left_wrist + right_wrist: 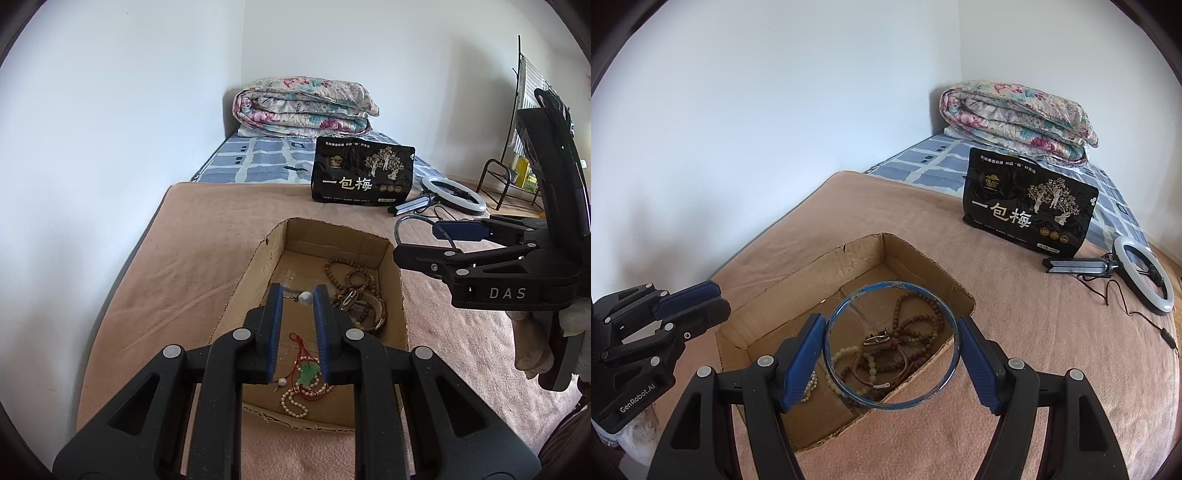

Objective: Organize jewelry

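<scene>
Right wrist view: the right tool [891, 354] has its blue pads spread wide and pressed against opposite sides of a thin blue-rimmed ring bangle [891, 288], holding it just above the shallow open brown cardboard box [912, 254] on the tan blanket-covered bed [1034, 332]. Through the ring, on the box floor, lie a tangle of brown wooden bead strings [919, 314], a pale green bead bracelet [846, 350] and a strapped watch [877, 339].

In the left wrist view, the left tool [298, 297] is nearly closed, pinching a small white pearl drop [306, 297] over the same box; below it, at the box's near end, lies a pearl strand with a green pendant and red cord [308, 376].

Both pieces appear to be mid-carry into the box. Next, each should be lowered inside the walls and released clear of the tangled beads.

The pearl drop's hook is too small to read. The left tool hides part of the box floor. The box's near wall is cut off behind the right tool.
</scene>
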Demonstrator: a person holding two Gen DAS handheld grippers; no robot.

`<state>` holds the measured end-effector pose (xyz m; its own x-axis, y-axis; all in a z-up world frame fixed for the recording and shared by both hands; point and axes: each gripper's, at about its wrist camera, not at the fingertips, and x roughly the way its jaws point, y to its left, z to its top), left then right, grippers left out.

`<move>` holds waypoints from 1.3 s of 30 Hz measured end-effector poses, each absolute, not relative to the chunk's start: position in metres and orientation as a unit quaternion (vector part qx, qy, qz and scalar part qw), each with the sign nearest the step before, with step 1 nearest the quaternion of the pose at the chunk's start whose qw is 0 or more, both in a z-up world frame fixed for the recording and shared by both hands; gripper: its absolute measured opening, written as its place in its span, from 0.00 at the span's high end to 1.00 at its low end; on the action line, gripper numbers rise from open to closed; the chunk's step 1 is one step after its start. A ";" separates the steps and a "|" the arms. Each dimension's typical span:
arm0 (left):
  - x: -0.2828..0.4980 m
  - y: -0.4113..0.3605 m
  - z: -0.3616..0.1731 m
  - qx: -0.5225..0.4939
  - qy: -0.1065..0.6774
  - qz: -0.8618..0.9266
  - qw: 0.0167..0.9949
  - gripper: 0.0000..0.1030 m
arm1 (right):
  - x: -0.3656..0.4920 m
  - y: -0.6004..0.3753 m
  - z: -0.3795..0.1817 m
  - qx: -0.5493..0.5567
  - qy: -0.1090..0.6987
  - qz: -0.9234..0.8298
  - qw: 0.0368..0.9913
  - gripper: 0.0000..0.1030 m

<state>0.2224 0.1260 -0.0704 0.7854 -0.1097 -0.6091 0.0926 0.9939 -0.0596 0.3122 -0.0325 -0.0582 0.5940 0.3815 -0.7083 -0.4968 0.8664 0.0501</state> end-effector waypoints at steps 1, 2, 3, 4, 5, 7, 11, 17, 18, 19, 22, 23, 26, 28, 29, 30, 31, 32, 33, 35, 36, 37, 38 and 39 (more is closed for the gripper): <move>0.223 0.127 -0.072 -0.015 0.324 -0.054 0.944 0.85 | 0.314 -0.031 -0.060 -0.076 0.378 0.248 0.889 0.28; 0.224 0.128 -0.073 -0.016 0.325 -0.054 0.944 0.85 | 0.316 -0.029 -0.061 -0.076 0.380 0.249 0.888 0.28; 0.225 0.129 -0.074 -0.017 0.325 -0.054 0.944 0.85 | 0.317 -0.028 -0.062 -0.075 0.381 0.249 0.887 0.28; 0.226 0.129 -0.074 -0.017 0.326 -0.054 0.944 0.85 | 0.319 -0.027 -0.064 -0.075 0.382 0.249 0.887 0.28; 0.227 0.129 -0.075 -0.017 0.327 -0.055 0.943 0.85 | 0.320 -0.027 -0.064 -0.074 0.383 0.249 0.887 0.28; 0.228 0.129 -0.076 -0.017 0.327 -0.055 0.943 0.85 | 0.323 -0.027 -0.066 -0.070 0.385 0.249 0.886 0.28; 0.229 0.129 -0.076 -0.017 0.327 -0.055 0.943 0.85 | 0.328 -0.028 -0.068 -0.064 0.388 0.247 0.886 0.28; 0.232 0.126 -0.079 -0.014 0.327 -0.057 0.943 0.85 | 0.331 -0.030 -0.068 -0.066 0.386 0.243 0.887 0.27; 0.232 0.125 -0.080 -0.014 0.329 -0.058 0.942 0.85 | 0.331 -0.030 -0.068 -0.066 0.385 0.242 0.888 0.27; 0.233 0.124 -0.081 -0.014 0.332 -0.059 0.942 0.84 | 0.331 -0.030 -0.068 -0.066 0.385 0.242 0.888 0.26; 0.235 0.122 -0.083 -0.015 0.333 -0.058 0.941 0.54 | 0.331 -0.032 -0.066 -0.065 0.379 0.234 0.893 0.12; 0.234 0.121 -0.083 -0.013 0.329 -0.056 0.943 0.49 | 0.330 -0.032 -0.065 -0.064 0.376 0.232 0.895 0.11; 0.232 0.120 -0.082 -0.009 0.327 -0.056 0.943 0.46 | 0.330 -0.033 -0.063 -0.064 0.374 0.230 0.896 0.10; 0.232 0.120 -0.083 -0.008 0.329 -0.053 0.943 0.46 | 0.329 -0.033 -0.062 -0.064 0.372 0.227 0.898 0.04; 0.232 0.120 -0.084 -0.009 0.330 -0.053 0.942 0.46 | 0.329 -0.033 -0.061 -0.064 0.370 0.226 0.899 0.03; 0.232 0.120 -0.084 -0.010 0.330 -0.053 0.942 0.46 | 0.328 -0.034 -0.060 -0.064 0.368 0.225 0.900 0.02; 0.231 0.120 -0.085 -0.011 0.331 -0.052 0.942 0.46 | 0.327 -0.034 -0.060 -0.064 0.367 0.224 0.901 0.02; 0.231 0.120 -0.085 -0.012 0.332 -0.051 0.942 0.46 | 0.326 -0.034 -0.059 -0.064 0.367 0.224 0.900 0.02; 0.230 0.121 -0.085 -0.013 0.332 -0.051 0.942 0.45 | 0.326 -0.034 -0.059 -0.065 0.367 0.224 0.900 0.01; 0.230 0.121 -0.084 -0.013 0.332 -0.051 0.942 0.45 | 0.325 -0.034 -0.058 -0.066 0.366 0.224 0.901 0.01; 0.230 0.121 -0.084 -0.012 0.331 -0.051 0.942 0.45 | 0.324 -0.034 -0.057 -0.067 0.365 0.223 0.901 0.01; 0.230 0.121 -0.084 -0.012 0.331 -0.051 0.942 0.45 | 0.323 -0.035 -0.056 -0.068 0.364 0.223 0.902 0.01; 0.230 0.121 -0.084 -0.012 0.331 -0.051 0.942 0.45 | 0.322 -0.035 -0.055 -0.067 0.364 0.223 0.902 0.01; 0.228 0.121 -0.083 -0.012 0.329 -0.051 0.943 0.45 | 0.321 -0.036 -0.054 -0.067 0.363 0.223 0.902 0.01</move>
